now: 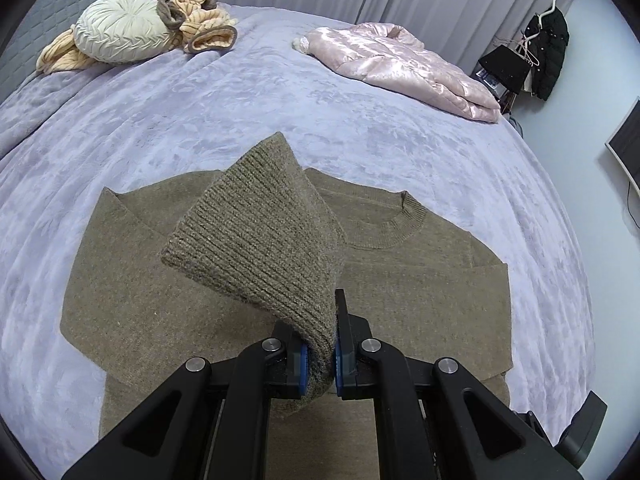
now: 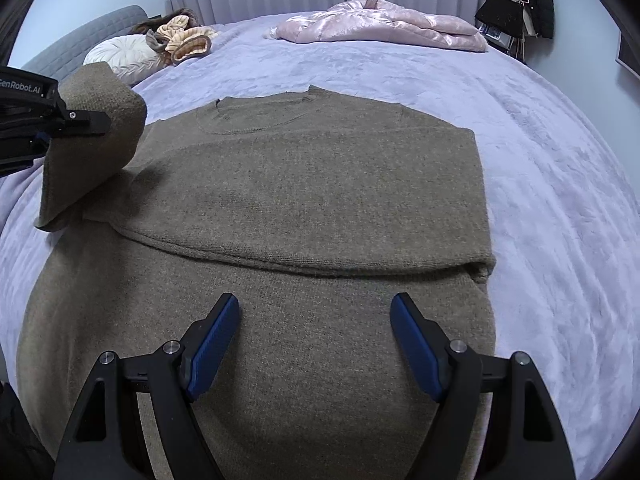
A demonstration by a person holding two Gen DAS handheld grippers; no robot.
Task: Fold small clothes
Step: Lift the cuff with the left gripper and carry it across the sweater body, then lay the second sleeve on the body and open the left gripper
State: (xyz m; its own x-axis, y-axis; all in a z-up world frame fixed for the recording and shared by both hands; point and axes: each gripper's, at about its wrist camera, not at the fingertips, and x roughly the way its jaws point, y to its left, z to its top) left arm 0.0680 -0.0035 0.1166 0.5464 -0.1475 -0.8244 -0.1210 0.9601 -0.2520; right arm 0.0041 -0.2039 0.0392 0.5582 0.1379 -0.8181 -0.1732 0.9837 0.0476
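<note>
- Olive-brown knitted wool made up the one garment in play: a crew-neck sweater [image 2: 304, 184] lying flat in the middle of a bed covered by a lilac plush blanket [image 1: 200, 112].
- One sleeve had already been folded across the sweater's chest; its long edge ran as a ridge from side to side in the right wrist view.
- The other sleeve's ribbed cuff [image 1: 256, 248] was lifted off the bed, clamped between the blue pads of the left gripper [image 1: 320, 356], whose jaws were closed tight on the knit.
- In the right wrist view that raised sleeve hung at the left edge, with the left gripper [image 2: 60, 124] in front of it.
- The right gripper [image 2: 316, 344] hung over the lower body of the sweater with its two blue-padded fingers [image 2: 216, 344] spread wide, nothing between them.
- Two grippers were in view in all, and one sweater.
- Far across the bed lay one shiny pink quilted jacket [image 1: 400, 68], well apart from the sweater.
- Near the grey quilted headboard [image 1: 60, 12] sat one round cream pleated cushion [image 1: 120, 28], beside a crumpled peach and brown fleece garment [image 1: 204, 20].
- Dark clothes hung on a rack [image 1: 544, 48] against the wall beyond the bed.
</note>
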